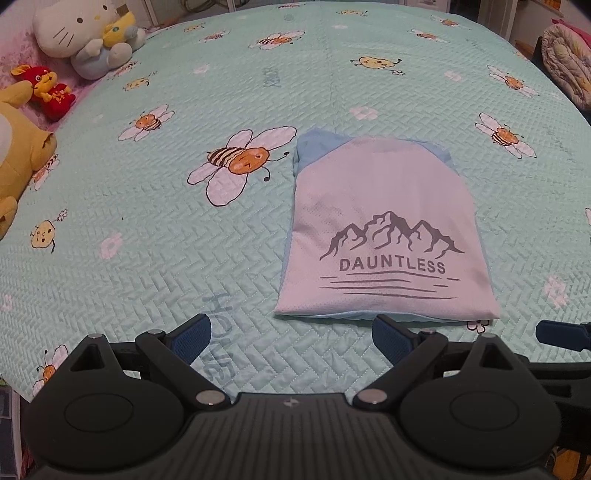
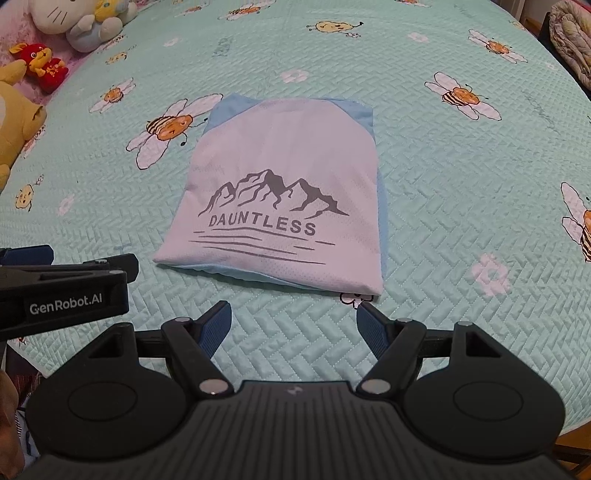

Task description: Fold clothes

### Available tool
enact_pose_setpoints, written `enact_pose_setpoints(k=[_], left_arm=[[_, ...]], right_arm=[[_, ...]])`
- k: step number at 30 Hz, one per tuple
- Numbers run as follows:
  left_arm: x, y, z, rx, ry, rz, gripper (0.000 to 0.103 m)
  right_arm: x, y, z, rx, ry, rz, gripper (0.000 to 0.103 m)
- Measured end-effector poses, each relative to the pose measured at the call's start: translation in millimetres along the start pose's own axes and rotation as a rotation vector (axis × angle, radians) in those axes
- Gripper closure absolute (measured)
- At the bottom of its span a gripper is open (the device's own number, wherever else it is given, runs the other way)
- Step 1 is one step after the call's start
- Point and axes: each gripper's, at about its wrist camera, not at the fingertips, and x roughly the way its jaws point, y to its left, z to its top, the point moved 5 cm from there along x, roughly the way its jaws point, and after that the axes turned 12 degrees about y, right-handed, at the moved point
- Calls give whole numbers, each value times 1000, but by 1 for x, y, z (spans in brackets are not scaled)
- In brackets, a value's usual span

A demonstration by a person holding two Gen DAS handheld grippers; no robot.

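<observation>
Lying folded, shirt (image 2: 280,192), beyond open tongs (image 2: 293,326)

The bed (image 1: 155,258) carries a mint-green quilted cover printed with bees and flowers; a folded shirt (image 1: 380,221) with a mountain print and the word DAUNTLESS lies flat on it, near its front edge; plush toys (image 1: 81,33) lie along the far left edge, on a pink strip beside the cover.

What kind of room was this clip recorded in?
Most likely a home bedroom. The folded shirt lies on a bed covered by a quilted bee-print bedspread, plush toys sit along its far edge, and a rolled quilt rests beside the bed.
</observation>
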Motion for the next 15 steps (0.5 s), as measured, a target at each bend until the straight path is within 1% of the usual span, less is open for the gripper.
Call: enact_pose_setpoints(k=[8, 10, 11, 12, 13, 14, 15], left_arm=[[-7, -2, -1, 4, -25, 10, 6], [-11, -4, 0, 9, -51, 17, 7], [-15, -6, 0, 14, -84, 18, 9], [-23, -9, 0, 13, -138, 21, 10], [-31, -12, -1, 12, -196, 25, 11], [-41, -16, -2, 13, -271, 33, 11], [-52, -21, -3, 19, -341, 35, 11]], right_arm=[[-4, 0, -2, -4, -18, 11, 29], [-6, -1, -3, -7, -40, 17, 28], [-11, -3, -5, -9, -78, 24, 29], [-21, -6, -8, -8, -157, 27, 29], [-34, -11, -12, -5, -261, 25, 29], [-49, -15, -19, 5, -389, -7, 28], [-63, -22, -28, 13, -528, -80, 28]])
